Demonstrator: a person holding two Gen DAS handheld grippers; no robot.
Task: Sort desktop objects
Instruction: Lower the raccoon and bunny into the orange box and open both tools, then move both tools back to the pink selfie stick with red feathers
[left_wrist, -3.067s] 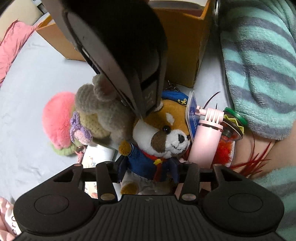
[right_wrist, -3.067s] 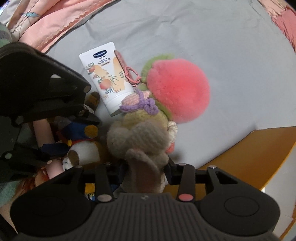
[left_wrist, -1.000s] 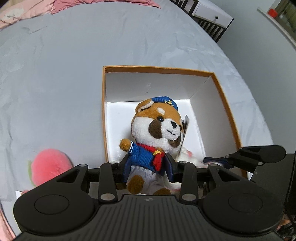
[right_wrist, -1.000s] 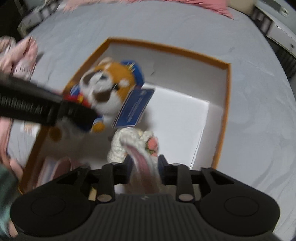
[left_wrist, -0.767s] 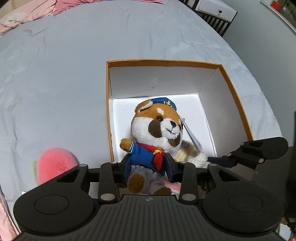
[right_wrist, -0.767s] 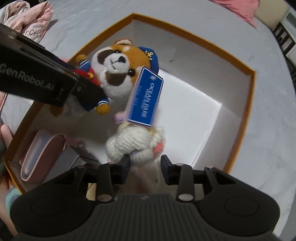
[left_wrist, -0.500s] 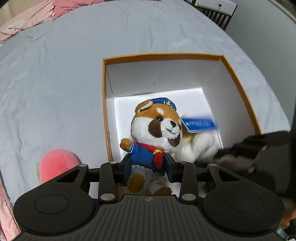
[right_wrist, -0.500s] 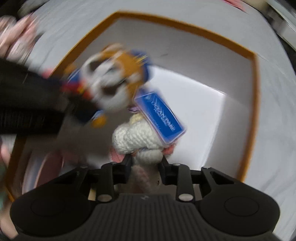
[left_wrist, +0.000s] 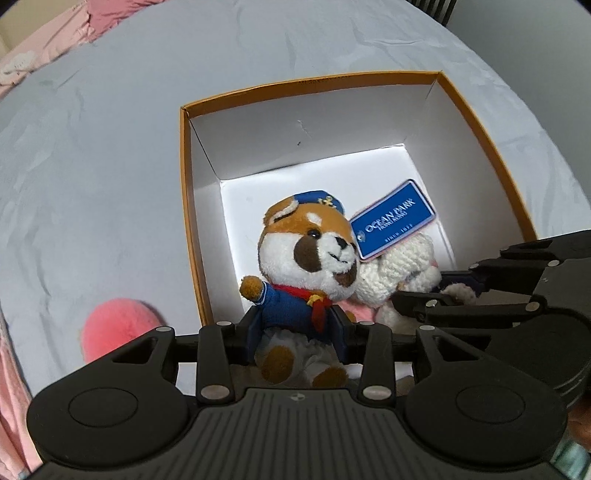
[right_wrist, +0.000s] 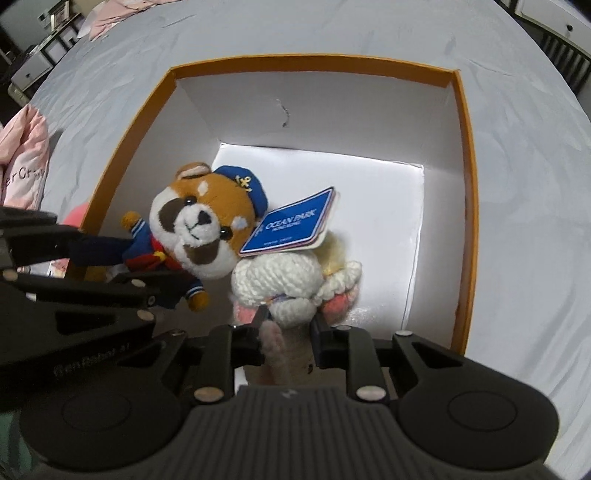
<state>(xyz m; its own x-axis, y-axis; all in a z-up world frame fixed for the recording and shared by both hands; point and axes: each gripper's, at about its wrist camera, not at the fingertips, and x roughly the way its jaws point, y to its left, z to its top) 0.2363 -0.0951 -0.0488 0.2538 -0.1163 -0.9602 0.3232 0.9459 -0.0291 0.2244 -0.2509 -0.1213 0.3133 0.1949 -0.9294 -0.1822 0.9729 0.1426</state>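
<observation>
Grey cloth covers the counter (left_wrist: 110, 155), wrinkled; pink fabric (left_wrist: 22, 66) lies at its far left edge, dark furniture behind. Left tongs (left_wrist: 295, 328) are clamped on the plush (left_wrist: 306, 258) at its waist: brown-and-white fox-like toy, blue sailor cap, blue jacket, red scarf, held upright over the box (left_wrist: 186, 206). Blue tag (left_wrist: 393, 223) reading "OCEAN PARK" hangs off its head and rests on the knit toy (right_wrist: 280, 277). Right tongs (right_wrist: 286, 334) are clamped on the knit toy by a pink-lined ear; cream crochet body, pink and yellow bits, hanging just beside the plush, touching it. Both toys sit over the box, low inside its walls. Box is orange outside, white inside, open top. Pink pompom (left_wrist: 114, 328) lies on the cloth left of the box.
</observation>
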